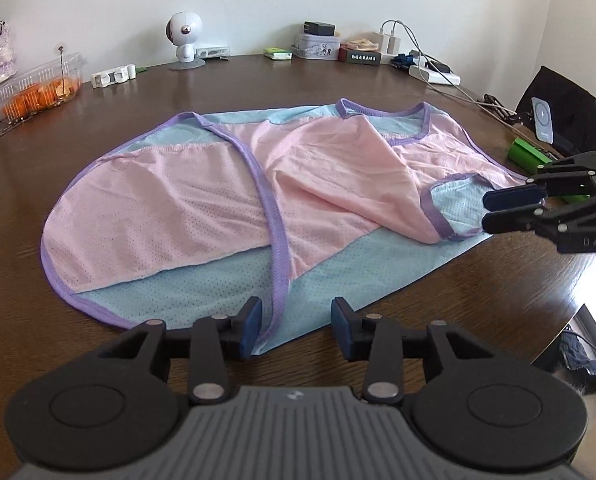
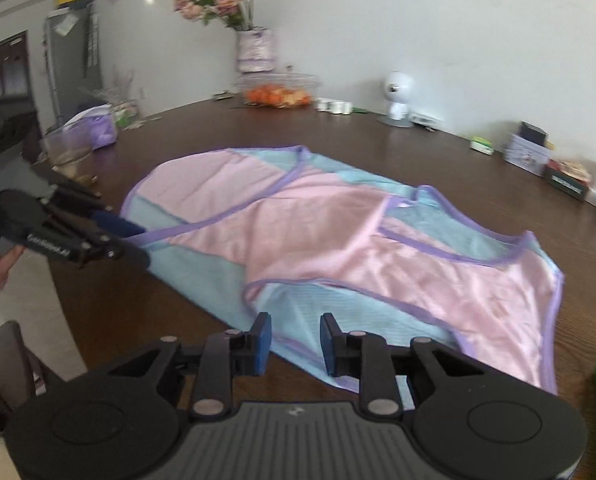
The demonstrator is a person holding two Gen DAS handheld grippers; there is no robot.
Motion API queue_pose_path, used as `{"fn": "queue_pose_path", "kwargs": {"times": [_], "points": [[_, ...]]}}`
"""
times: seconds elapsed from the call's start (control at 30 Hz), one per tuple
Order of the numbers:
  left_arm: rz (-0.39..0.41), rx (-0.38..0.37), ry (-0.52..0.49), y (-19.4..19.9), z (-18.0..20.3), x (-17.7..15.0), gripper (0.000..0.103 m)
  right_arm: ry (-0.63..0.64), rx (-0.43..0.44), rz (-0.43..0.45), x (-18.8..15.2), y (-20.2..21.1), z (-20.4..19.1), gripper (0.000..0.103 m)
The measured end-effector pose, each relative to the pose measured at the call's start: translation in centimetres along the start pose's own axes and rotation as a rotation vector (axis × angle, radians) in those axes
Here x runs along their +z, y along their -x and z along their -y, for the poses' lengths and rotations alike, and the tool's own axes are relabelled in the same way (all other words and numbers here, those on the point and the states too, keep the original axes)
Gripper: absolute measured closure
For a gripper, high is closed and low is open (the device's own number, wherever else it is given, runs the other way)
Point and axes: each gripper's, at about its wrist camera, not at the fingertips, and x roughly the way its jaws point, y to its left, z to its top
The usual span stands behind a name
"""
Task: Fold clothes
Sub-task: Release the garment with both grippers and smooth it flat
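Hovering w/ fingers apart, left gripper (image 1: 296, 326) and right gripper (image 2: 294, 342) hold nothing; thin shirt (image 1: 226, 196) may slip or bunch on table (image 1: 258, 80).

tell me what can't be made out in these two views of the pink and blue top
- Left wrist view: the right claw sits at the sleeve cuff; whether it pinches cloth is unclear.
- Right wrist view: the left claw has its tips over the top hem; grip hidden.
- Right wrist view: motion blur smears the mesh; the near corner lies under the claw body.
- Left wrist view: print on the dark box is too small.
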Motion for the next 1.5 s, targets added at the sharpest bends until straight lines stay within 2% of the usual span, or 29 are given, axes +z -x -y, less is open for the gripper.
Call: {"fn": "queue_pose_path", "kwargs": {"times": [0.13,0.2,0.23,0.3,0.4,0.57,0.73,0.8,0.83,0.87,0.93,0.97,1.0,1.03,1.23,1.3,1.33,1.37,1.43,1.5], "points": [[0.015,0.003,0.002,0.0,-0.6,-0.2,0.071,0.011,0.019,-0.005,0.9,-2.1,-1.2,0.080],[0.022,0.009,0.010,0.0,-0.9,-0.3,0.078,-0.008,0.037,-0.022,0.9,-2.7,-1.0,0.085],[0.025,0.012,0.014,0.0,-1.1,-0.3,0.081,-0.030,0.033,-0.023,0.8,-2.7,-0.8,0.097],[0.029,0.023,0.027,0.0,-1.5,-0.4,0.096,-0.092,0.008,-0.026,0.6,-2.7,-0.1,0.099],[0.030,0.008,0.072,0.1,-2.2,-0.3,0.100,-0.187,-0.044,-0.030,0.4,-2.1,1.7,0.100],[0.037,0.015,0.080,0.5,-2.7,-0.1,0.101,-0.220,-0.050,-0.013,0.7,-0.4,2.1,0.100],[0.031,0.021,0.082,1.1,-2.9,0.0,0.101,-0.256,-0.043,-0.047,0.6,-0.3,2.9,0.099],[0.024,0.039,0.076,1.4,-2.6,0.3,0.096,-0.251,-0.029,-0.058,0.7,-0.1,3.0,0.092],[0.034,0.036,0.079,1.6,-2.5,0.6,0.095,-0.236,-0.035,-0.031,1.0,0.5,3.0,0.088],[0.048,0.029,0.084,1.9,-2.4,0.9,0.090,-0.222,-0.041,-0.004,1.3,1.0,3.0,0.078],[0.081,0.014,0.089,1.9,-2.0,1.8,0.080,-0.189,-0.093,0.060,1.8,1.6,3.8,0.071],[0.095,0.006,0.090,1.7,-1.7,2.3,0.075,-0.149,-0.137,0.066,2.0,1.2,4.1,0.071],[0.098,-0.001,0.088,1.1,-1.4,2.7,0.074,-0.110,-0.175,0.054,2.2,0.4,4.5,0.071],[0.093,-0.004,0.082,0.4,-1.0,3.1,0.074,-0.080,-0.196,0.031,2.3,-0.7,4.8,0.071],[0.040,-0.025,0.061,-2.2,0.4,3.3,0.074,-0.018,-0.147,-0.016,2.0,-3.6,4.7,0.075],[0.028,-0.026,0.069,-2.6,0.4,3.1,0.074,-0.055,-0.149,-0.004,1.8,-3.9,5.0,0.085],[0.022,-0.027,0.073,-2.8,0.2,2.9,0.074,-0.098,-0.151,-0.002,1.7,-4.0,5.5,0.096],[0.020,-0.026,0.076,-2.8,0.1,2.8,0.075,-0.142,-0.153,-0.001,1.6,-4.2,6.0,0.100],[0.022,-0.031,0.077,-2.8,0.0,2.7,0.075,-0.205,-0.147,0.003,1.5,-4.0,6.8,0.103],[0.022,-0.038,0.075,-2.6,-0.2,2.5,0.075,-0.249,-0.199,0.002,1.4,-3.7,7.5,0.103]]}}
